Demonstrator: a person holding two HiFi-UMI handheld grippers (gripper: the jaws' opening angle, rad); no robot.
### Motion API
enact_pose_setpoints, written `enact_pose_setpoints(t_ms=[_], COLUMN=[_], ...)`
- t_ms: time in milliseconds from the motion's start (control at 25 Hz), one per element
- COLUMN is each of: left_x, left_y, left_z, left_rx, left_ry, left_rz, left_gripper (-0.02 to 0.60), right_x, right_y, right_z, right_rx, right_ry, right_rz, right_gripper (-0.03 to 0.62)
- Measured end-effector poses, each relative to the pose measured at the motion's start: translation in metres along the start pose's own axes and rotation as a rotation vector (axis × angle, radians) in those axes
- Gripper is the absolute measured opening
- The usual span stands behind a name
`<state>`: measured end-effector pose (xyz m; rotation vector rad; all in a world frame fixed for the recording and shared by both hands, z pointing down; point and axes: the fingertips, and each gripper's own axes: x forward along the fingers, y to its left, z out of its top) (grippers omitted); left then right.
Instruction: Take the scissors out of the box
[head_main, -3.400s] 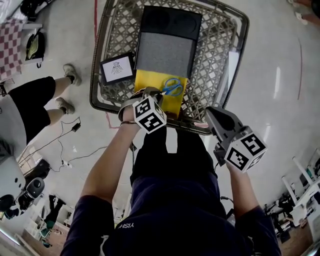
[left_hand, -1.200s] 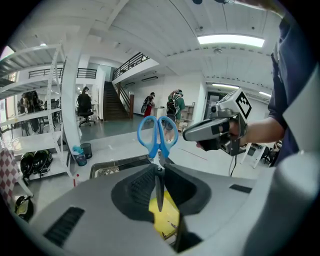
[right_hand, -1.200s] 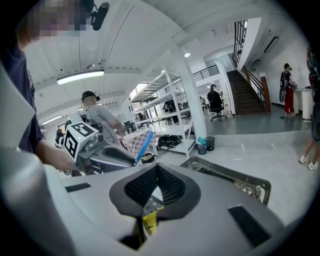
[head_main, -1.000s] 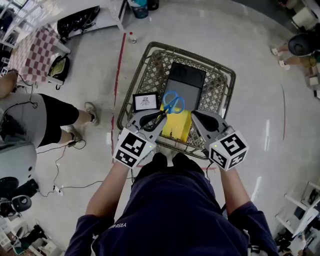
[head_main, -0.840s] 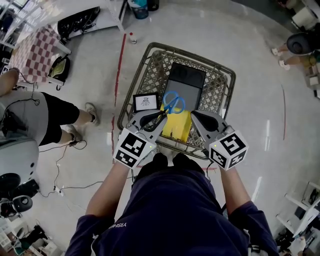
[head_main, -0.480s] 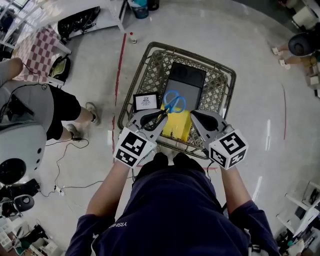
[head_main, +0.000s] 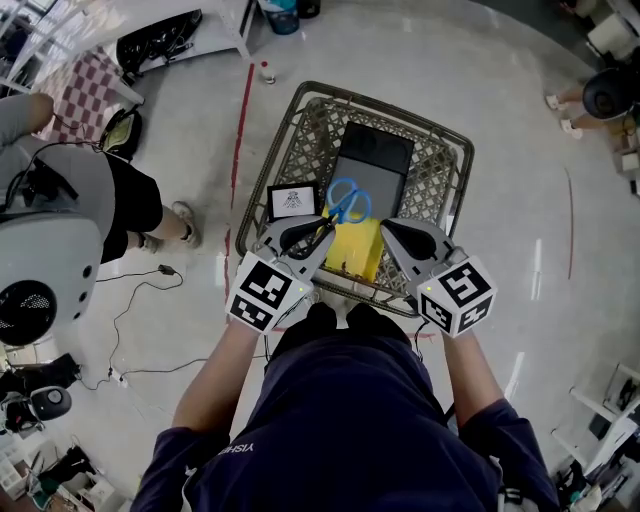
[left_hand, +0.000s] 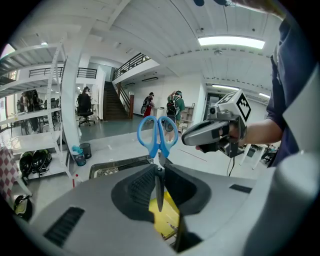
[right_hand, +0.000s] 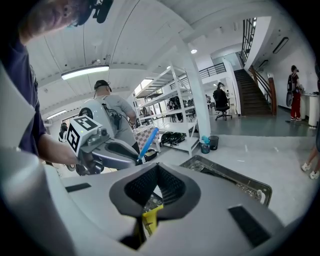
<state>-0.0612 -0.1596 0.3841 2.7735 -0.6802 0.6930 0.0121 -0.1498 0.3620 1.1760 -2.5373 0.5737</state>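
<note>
The blue-handled scissors (head_main: 347, 203) hang in the air above the wire cart basket (head_main: 262, 170), handles pointing away from me. My left gripper (head_main: 318, 232) is shut on their blades. In the left gripper view the blade runs down between the pads and the scissors' handles (left_hand: 157, 136) stick up past the left gripper's tips (left_hand: 160, 169). My right gripper (head_main: 392, 233) hovers beside it over the basket's near edge, shut with nothing in it, and it also shows as the right gripper (left_hand: 192, 139) in the left view. Below both lies a yellow box (head_main: 357, 250) in the basket.
In the basket sit a black and grey flat box (head_main: 370, 165) and a small framed picture (head_main: 292, 202). A person in a grey top (head_main: 60, 230) stands at the left on the floor, near cables (head_main: 140, 300). A red floor line (head_main: 238, 130) runs beside the cart.
Earlier the scissors lay on the yellow box with my left gripper down at them; now they are lifted clear. Over the last second both grippers hold still; the person at left has come closer.
</note>
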Motion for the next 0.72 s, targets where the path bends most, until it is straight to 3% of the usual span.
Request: enact_pose_setpoints(t_ms=[720], left_x=[-0.0016], left_y=[-0.0004], left_z=[0.0015], left_rx=[-0.003], left_ry=[-0.002], left_rz=[-0.005], left_gripper=[0.075], right_x=[-0.0006], right_y=[-0.0001], right_z=[-0.0003], right_rx=[-0.002], right_ry=[0.009], right_rz=[-0.002], right_gripper=[0.018])
